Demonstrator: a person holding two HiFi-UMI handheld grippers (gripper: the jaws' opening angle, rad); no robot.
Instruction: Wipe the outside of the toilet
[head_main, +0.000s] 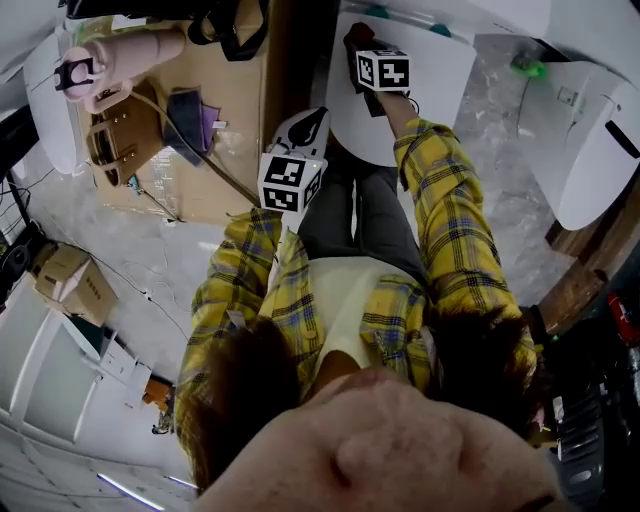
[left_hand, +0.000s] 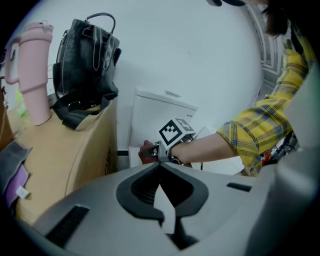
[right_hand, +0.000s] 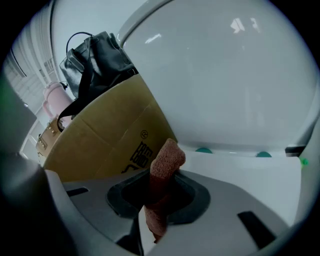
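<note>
The white toilet (head_main: 430, 80) stands ahead of me with its lid (right_hand: 225, 75) raised above the rim (right_hand: 240, 167). My right gripper (head_main: 358, 45) is shut on a reddish-brown cloth (right_hand: 167, 157), which it holds close to the toilet's left side. The left gripper view shows that cloth (left_hand: 145, 152) low against the bowl, below the tank (left_hand: 162, 112). My left gripper (head_main: 312, 125) hangs back from the toilet. Its jaws (left_hand: 161, 167) are shut with nothing between them.
A cardboard box (right_hand: 110, 135) stands tight against the toilet's left side. On it sit a black handbag (left_hand: 85, 65) and a pink tumbler (left_hand: 32, 75). A brown bag (head_main: 125, 140) lies on the box. A white fixture (head_main: 590, 130) stands at the right.
</note>
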